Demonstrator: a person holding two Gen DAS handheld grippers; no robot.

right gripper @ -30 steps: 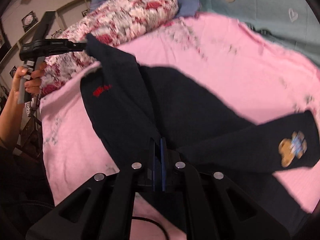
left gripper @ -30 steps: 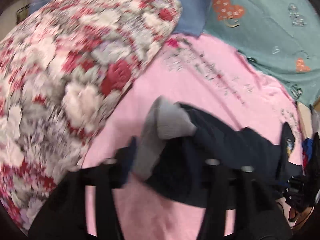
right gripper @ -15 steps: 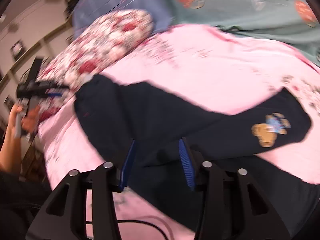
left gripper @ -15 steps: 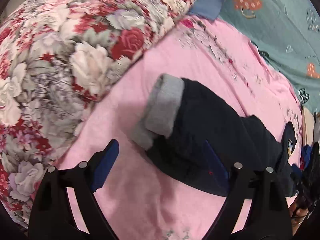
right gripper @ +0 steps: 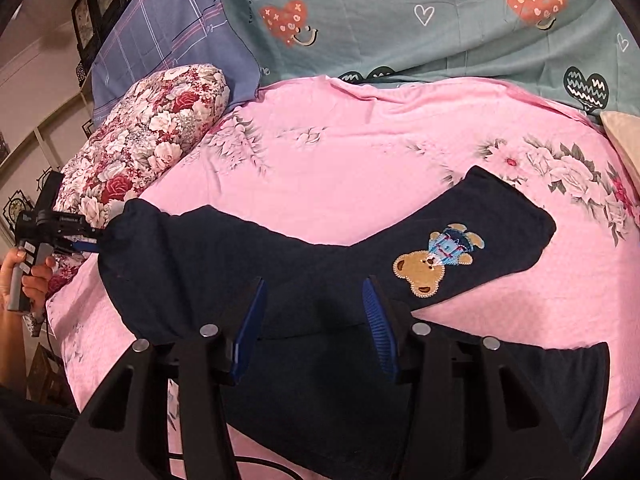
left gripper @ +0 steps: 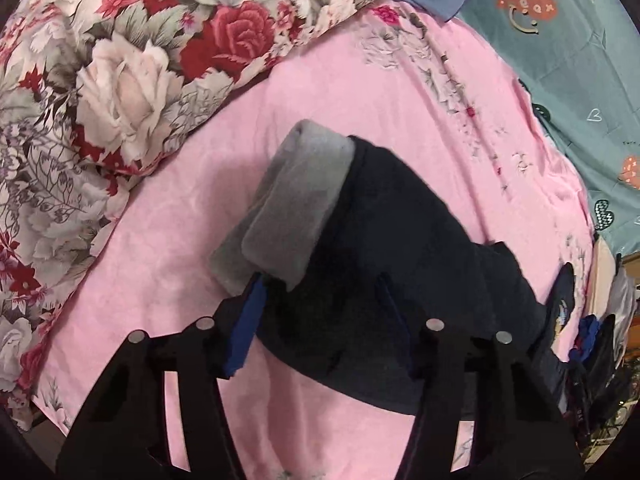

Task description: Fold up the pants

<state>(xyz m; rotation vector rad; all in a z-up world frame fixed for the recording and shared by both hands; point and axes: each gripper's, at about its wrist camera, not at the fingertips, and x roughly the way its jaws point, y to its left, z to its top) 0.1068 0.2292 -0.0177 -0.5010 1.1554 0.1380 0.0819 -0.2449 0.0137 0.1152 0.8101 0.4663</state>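
1. Lying across the pink bedsheet (right gripper: 360, 152), the dark navy pants (right gripper: 224, 264) are spread lengthwise, so that both ends can be reached at once; the leg with the bear patch (right gripper: 436, 260) is draped over the other leg.
2. At the waist end, the grey lining (left gripper: 292, 204) of the waistband is turned outward, next to the floral bolster (left gripper: 120, 80). That end probably needs tidying before any fold will sit flat.
3. Straddling this bunched waist edge, the left gripper (left gripper: 320, 312) has its jaws partly apart; they have just been closing, with cloth between them. I cannot tell whether the pads are pressing on the fabric yet.
4. Over the middle of the pants, the right gripper (right gripper: 312, 312) is released, jaws apart with nothing pinched; they have just opened.
5. My reading: the right has let go to seek a new hold, while the left goes for the waist.
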